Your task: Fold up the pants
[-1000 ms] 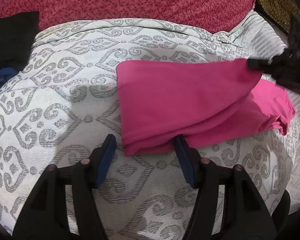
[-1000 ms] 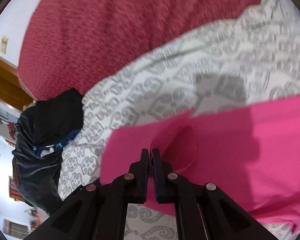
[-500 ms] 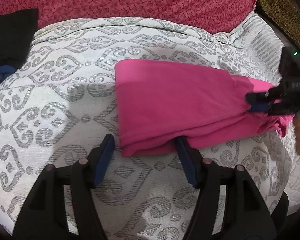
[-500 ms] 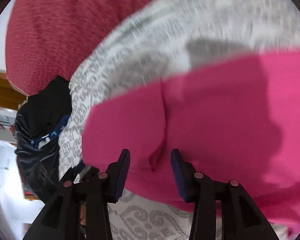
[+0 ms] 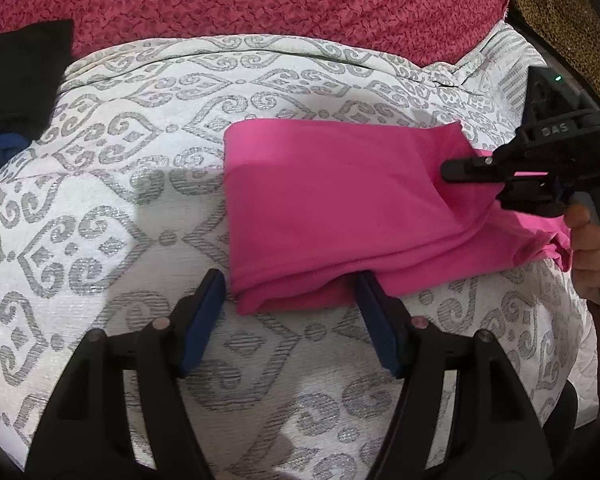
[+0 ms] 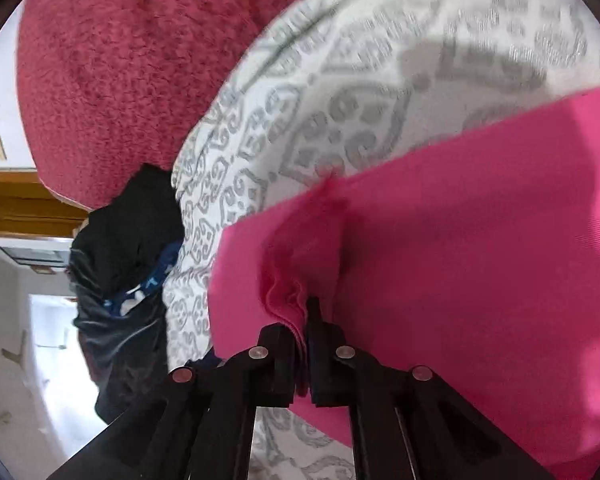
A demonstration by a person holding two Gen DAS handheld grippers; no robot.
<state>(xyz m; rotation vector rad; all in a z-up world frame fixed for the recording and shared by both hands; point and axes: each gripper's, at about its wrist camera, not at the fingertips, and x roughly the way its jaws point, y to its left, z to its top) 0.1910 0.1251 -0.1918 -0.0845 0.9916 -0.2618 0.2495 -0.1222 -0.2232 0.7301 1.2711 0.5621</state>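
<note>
Your right gripper (image 6: 303,344), which let go half a second ago, has clamped again on the raised edge of the pants (image 5: 340,208) and pinches several pink layers, so another fold looks ready to start. Your left gripper (image 5: 290,320) has kept still; its jaws are opening, astride the near corner of the pants without pressing it. The pants lie folded on the patterned bedspread (image 5: 120,184), with a red blanket (image 5: 260,0) behind and dark clothes (image 6: 120,264) to the left.
</note>
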